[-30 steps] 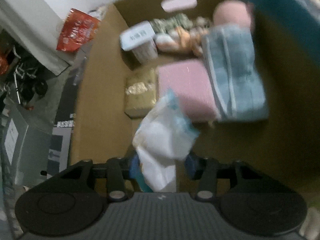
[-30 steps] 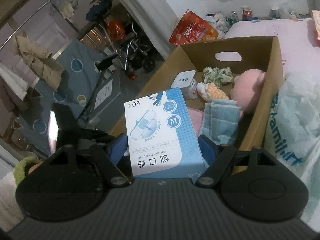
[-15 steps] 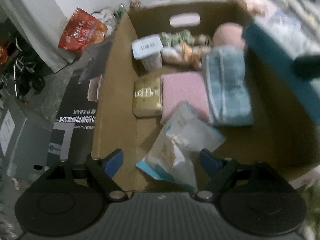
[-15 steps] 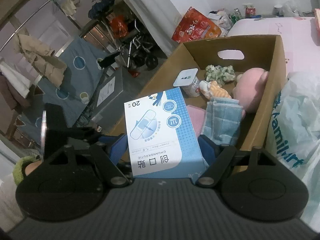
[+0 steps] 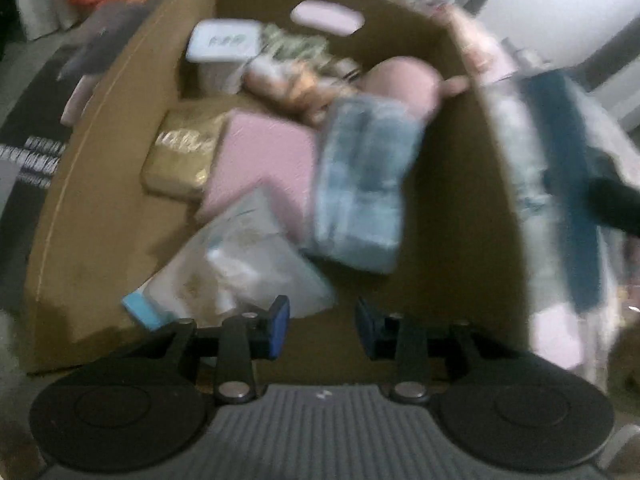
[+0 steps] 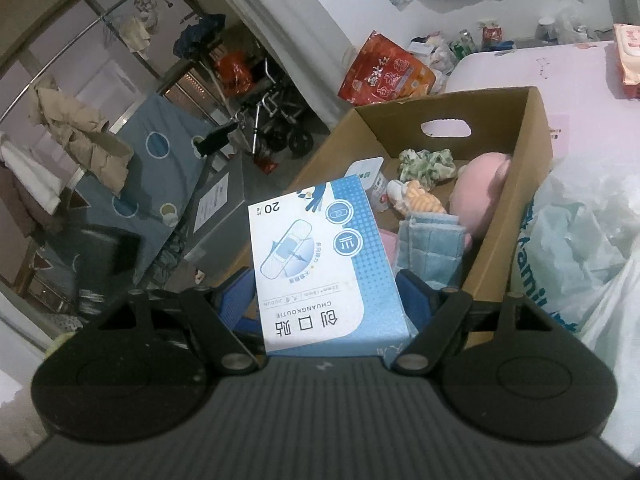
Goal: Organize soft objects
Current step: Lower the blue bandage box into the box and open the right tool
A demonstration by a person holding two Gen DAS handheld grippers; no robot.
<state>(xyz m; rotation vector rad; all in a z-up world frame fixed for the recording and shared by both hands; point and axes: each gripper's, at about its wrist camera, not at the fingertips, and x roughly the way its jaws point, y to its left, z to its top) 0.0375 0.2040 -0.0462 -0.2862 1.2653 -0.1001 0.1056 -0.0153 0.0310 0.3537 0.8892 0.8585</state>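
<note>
A cardboard box [image 5: 100, 168] holds the soft things: a white and blue plastic packet [image 5: 240, 268] at its near end, a pink pad [image 5: 260, 160], a folded blue cloth [image 5: 360, 184], a gold pack [image 5: 180, 160], a pink plush [image 5: 404, 80] and a white tub [image 5: 224, 40]. My left gripper [image 5: 322, 326] hangs over the box's near end, its jaws closing with nothing between them; the packet lies just left of it. My right gripper [image 6: 328, 300] is shut on a blue and white plaster box [image 6: 320, 256], held above the cardboard box's [image 6: 532, 152] near left corner.
A white plastic shopping bag [image 6: 592, 248] lies right of the box on a pink sheet [image 6: 520, 68]. A red snack bag [image 6: 384, 72] stands behind the box. To the left are a grey case [image 6: 220, 208], a folded pushchair [image 6: 272, 120] and a blue patterned cloth [image 6: 132, 176].
The left gripper let the white and blue packet drop into the box, opened wide, then began to close empty while tilting. The right gripper kept still with the plaster box.
</note>
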